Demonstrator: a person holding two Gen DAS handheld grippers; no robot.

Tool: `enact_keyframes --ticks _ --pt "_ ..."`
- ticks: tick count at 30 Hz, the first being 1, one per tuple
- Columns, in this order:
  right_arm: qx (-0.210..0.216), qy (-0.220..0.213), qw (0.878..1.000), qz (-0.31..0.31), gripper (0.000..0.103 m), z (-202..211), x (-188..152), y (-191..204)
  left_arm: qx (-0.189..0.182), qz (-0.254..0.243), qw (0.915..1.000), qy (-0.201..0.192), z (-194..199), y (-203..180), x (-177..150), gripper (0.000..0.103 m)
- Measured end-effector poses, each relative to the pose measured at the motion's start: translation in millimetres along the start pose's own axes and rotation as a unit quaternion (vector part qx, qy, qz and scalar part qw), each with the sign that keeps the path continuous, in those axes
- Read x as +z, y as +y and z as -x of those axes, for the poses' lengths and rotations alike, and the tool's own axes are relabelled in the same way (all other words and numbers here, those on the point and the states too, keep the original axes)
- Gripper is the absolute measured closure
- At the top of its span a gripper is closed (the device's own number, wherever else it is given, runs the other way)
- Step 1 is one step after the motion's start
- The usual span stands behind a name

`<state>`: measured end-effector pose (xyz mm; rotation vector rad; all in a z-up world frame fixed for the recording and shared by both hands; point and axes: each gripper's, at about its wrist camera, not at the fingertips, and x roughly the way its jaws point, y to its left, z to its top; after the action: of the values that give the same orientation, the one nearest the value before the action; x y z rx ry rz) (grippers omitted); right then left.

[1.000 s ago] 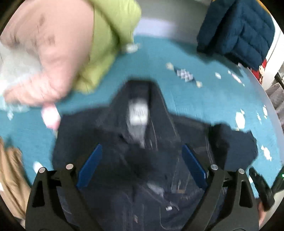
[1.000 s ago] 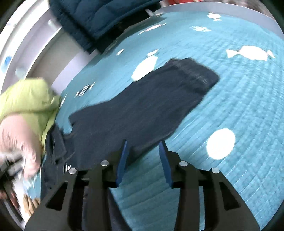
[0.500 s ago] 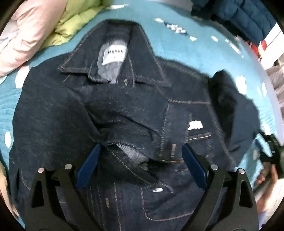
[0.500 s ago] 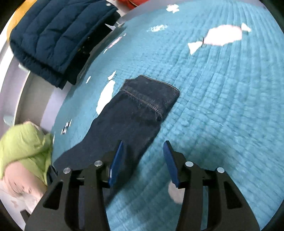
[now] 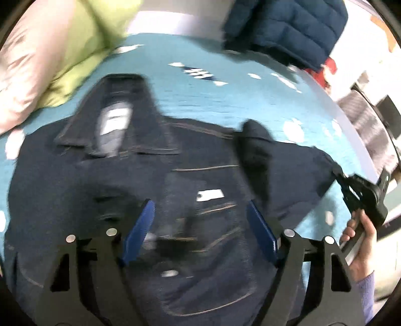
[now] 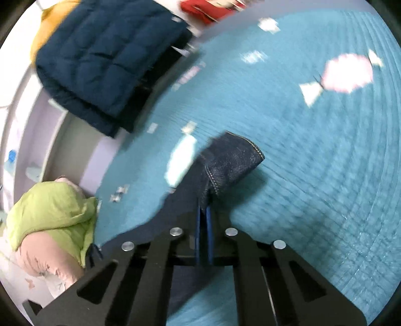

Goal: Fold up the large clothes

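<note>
A dark denim jacket [image 5: 140, 180] lies front up on the teal bedspread [image 5: 200, 100], collar toward the far side. My left gripper [image 5: 200, 225] hovers over the chest, its jaws closing, wide apart, with the rumpled front placket between them but no pad pressing on it. In the right wrist view my right gripper [image 6: 204, 213] is shut on the jacket's sleeve [image 6: 225, 160] just behind the cuff, which sticks up past the fingertips. The left wrist view also shows the right gripper [image 5: 361, 195] at the sleeve end, held by a hand [image 5: 361, 240].
A navy quilted jacket [image 6: 107, 62] lies folded at the bed's far edge, with a red item [image 6: 208, 10] beyond it. A green garment [image 6: 52, 213] and a pink one [image 6: 47, 255] are piled beside the collar. The bedspread [image 6: 325, 175] stretches right of the sleeve.
My right gripper closed on the sleeve near the cuff and lifted it off the bedspread. My left gripper's jaws narrowed somewhat and the view pulled back from the jacket's front.
</note>
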<state>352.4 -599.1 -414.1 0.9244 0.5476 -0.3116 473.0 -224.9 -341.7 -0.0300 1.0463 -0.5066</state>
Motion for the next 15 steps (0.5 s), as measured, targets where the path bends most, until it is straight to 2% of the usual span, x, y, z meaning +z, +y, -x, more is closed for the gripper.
enact_keyframes --ticks 1,4,7,9,11,12,15 --pt "0.007 -0.003 1.0 0.01 0.1 4.1 0.0 9.9 -0.007 -0.007 0.9999 0.004 -3.8 -7.1 0.6 0.044" --pt "0.023 -0.009 0.999 0.039 0.1 13.7 0.3 35.6 -0.019 -0.029 0.999 0.027 -30.5 -27.3 -0.4 0.07" --pt "0.041 -0.015 0.998 0.055 0.1 24.1 1.0 58.0 0.002 -0.067 0.9956 0.066 -67.6 -44.1 -8.5 0.072" --pt "0.053 -0.021 0.996 0.075 0.1 33.0 0.0 76.3 0.031 -0.084 0.9919 0.09 -89.2 -49.6 -18.9 0.072" --pt "0.069 -0.022 0.993 0.091 0.1 38.1 -2.1 95.3 0.053 -0.121 0.9879 0.082 -95.3 -56.6 -26.1 0.072" --pt "0.08 -0.022 0.991 0.105 0.1 41.7 -5.0 109.9 0.052 -0.127 0.9874 0.08 -93.1 -57.2 -25.8 0.072" --pt "0.117 -0.017 0.983 0.143 0.1 50.8 -18.7 149.7 -0.007 -0.075 0.9954 0.058 -67.6 -38.1 -16.8 0.072"
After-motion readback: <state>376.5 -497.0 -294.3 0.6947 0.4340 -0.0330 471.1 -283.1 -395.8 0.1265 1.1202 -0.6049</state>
